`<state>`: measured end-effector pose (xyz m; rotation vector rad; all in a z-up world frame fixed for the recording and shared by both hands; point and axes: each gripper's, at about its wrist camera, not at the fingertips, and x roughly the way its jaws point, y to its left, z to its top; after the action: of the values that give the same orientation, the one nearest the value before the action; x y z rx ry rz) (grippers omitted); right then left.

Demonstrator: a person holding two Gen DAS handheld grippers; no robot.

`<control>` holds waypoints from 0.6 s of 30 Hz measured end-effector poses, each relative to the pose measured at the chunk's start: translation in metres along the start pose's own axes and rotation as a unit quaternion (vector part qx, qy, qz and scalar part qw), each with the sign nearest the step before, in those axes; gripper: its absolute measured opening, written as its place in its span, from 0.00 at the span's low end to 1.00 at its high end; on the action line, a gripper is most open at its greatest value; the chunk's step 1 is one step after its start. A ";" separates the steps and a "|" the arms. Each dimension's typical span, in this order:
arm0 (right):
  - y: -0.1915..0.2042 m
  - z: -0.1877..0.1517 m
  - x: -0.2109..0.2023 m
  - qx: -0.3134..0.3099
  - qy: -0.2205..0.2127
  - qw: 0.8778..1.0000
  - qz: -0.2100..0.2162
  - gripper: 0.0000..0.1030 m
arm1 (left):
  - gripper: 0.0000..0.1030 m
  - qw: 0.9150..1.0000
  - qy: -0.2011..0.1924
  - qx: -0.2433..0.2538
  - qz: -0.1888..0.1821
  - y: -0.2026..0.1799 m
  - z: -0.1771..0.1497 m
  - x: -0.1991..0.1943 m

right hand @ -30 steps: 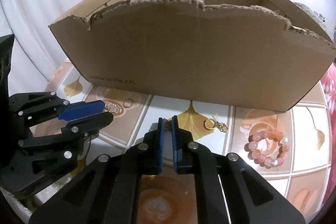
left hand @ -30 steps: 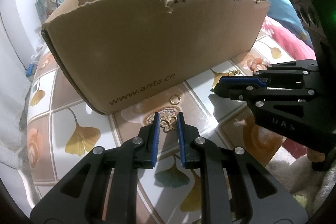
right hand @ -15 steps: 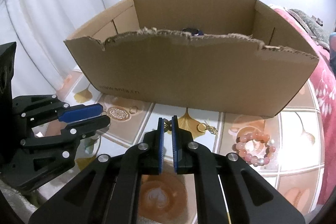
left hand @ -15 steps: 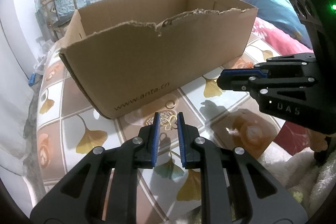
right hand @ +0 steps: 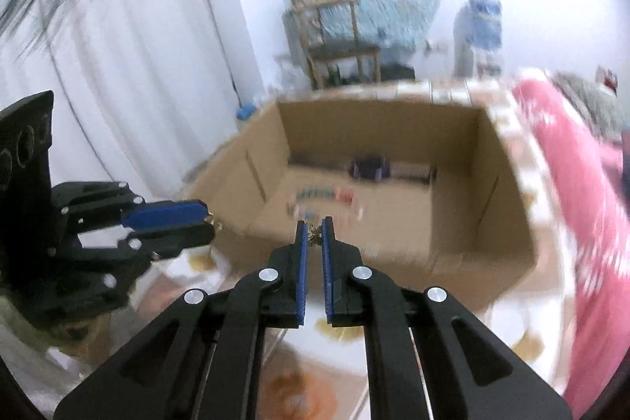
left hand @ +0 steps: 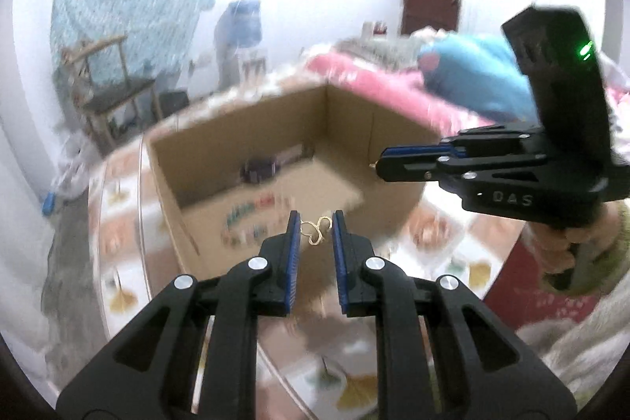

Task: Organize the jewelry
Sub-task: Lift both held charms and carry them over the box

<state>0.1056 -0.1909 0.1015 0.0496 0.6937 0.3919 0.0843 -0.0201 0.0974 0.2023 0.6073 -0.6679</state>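
Note:
My left gripper (left hand: 315, 225) is shut on a gold filigree earring (left hand: 315, 229), held in the air in front of the open cardboard box (left hand: 189, 184). My right gripper (right hand: 314, 229) is shut on a small gold jewelry piece (right hand: 314, 234), held just above the near wall of the same box (right hand: 393, 250). Each gripper shows in the other's view: the right one (left hand: 378, 164) at upper right, the left one (right hand: 210, 219) at left. Inside the box lie a dark purple item (right hand: 368, 168) and blurred colourful pieces (right hand: 327, 193).
The box stands on a table with a ginkgo-leaf tile cloth (left hand: 354, 392). A pink blanket (right hand: 590, 223) lies to the right, a white curtain (right hand: 118, 85) to the left. A wooden chair (right hand: 338, 38) and a water jug (right hand: 478, 34) stand behind. Both views are motion-blurred.
Both grippers have risen from the tabletop with their jewelry pieces and now look down into the box from above its near wall.

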 end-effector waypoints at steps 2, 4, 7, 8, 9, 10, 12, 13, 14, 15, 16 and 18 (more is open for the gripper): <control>-0.018 0.024 0.010 -0.003 0.015 1.000 0.019 0.07 | 0.15 1.000 0.000 0.002 -0.015 0.008 0.018 0.006; -0.035 0.043 0.029 0.000 0.057 0.998 0.038 0.07 | 0.15 0.999 0.020 -0.008 -0.042 0.021 0.037 0.026; -0.058 0.064 0.065 0.018 0.129 0.990 0.062 0.07 | 0.15 0.996 0.075 -0.016 -0.047 0.039 0.054 0.067; -0.066 0.070 0.079 0.026 0.152 0.986 0.067 0.07 | 0.15 0.995 0.090 -0.019 -0.048 0.042 0.055 0.077; -0.069 0.071 0.090 0.032 0.174 0.981 0.080 0.07 | 0.15 0.991 0.117 -0.030 -0.049 0.051 0.057 0.094; -0.074 0.072 0.106 0.046 0.202 0.973 0.099 0.07 | 0.15 0.988 0.137 -0.040 -0.052 0.057 0.057 0.105; -0.078 0.073 0.128 0.054 0.233 0.966 0.093 0.07 | 0.15 0.980 0.184 -0.063 -0.052 0.074 0.054 0.132; -0.080 0.073 0.140 0.053 0.247 0.964 0.082 0.07 | 0.15 0.977 0.196 -0.067 -0.051 0.077 0.050 0.138; -0.083 0.073 0.149 0.056 0.258 0.962 0.072 0.07 | 0.15 0.973 0.212 -0.073 -0.048 0.081 0.048 0.147; -0.086 0.073 0.157 0.059 0.268 0.959 0.065 0.07 | 0.15 0.969 0.229 -0.080 -0.046 0.085 0.047 0.157; -0.088 0.071 0.162 0.063 0.275 0.957 0.061 0.07 | 0.15 0.966 0.241 -0.083 -0.045 0.088 0.045 0.163; -0.094 0.069 0.171 0.066 0.286 0.955 0.050 0.07 | 0.15 0.962 0.255 -0.086 -0.042 0.091 0.042 0.170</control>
<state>0.3004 -0.2091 0.0332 0.0997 1.2952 0.4603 0.2670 -0.0531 0.0307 0.1879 1.1691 -0.6419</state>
